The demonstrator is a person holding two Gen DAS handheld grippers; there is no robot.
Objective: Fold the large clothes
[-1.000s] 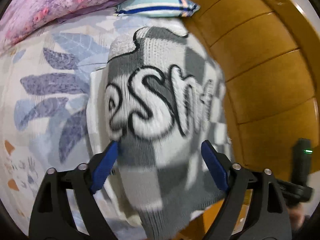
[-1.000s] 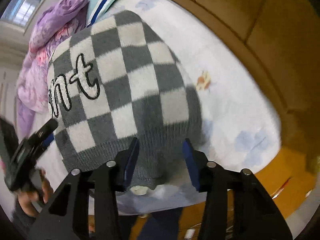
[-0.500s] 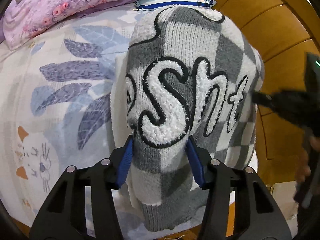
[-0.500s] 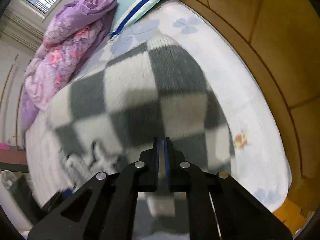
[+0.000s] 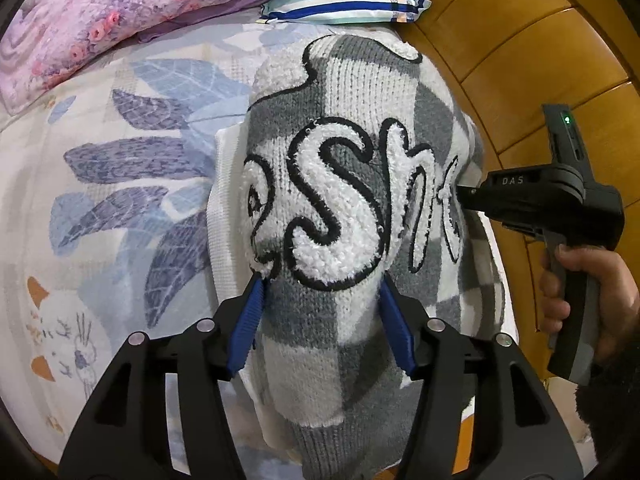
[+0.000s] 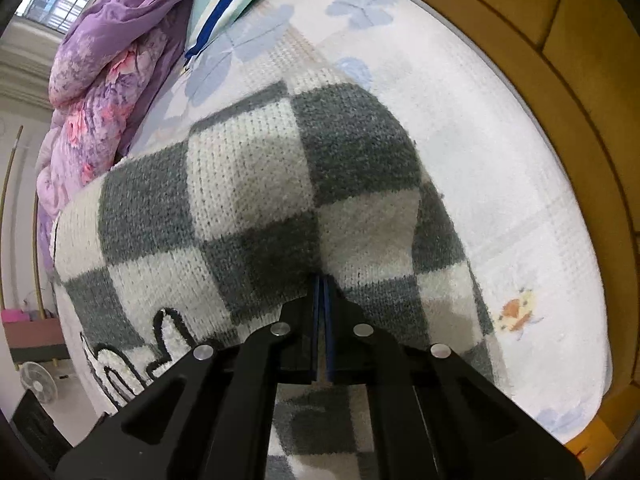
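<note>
A grey and white checked knit sweater with fluffy white lettering lies bunched on the bed near its right edge. My left gripper straddles a raised fold of it, blue pads on both sides, jaws still apart. My right gripper is shut on the sweater, pinching a fold of the checked knit. The right gripper and the hand holding it also show in the left wrist view, its tip at the sweater's right side.
The bed sheet is white with blue leaf prints. A purple floral quilt and a striped pillow lie at the head. A wooden bed frame curves along the right side.
My right gripper closed from open onto a fold of the sweater. My left gripper's jaws narrowed around another fold and the sweater bunched up higher.
</note>
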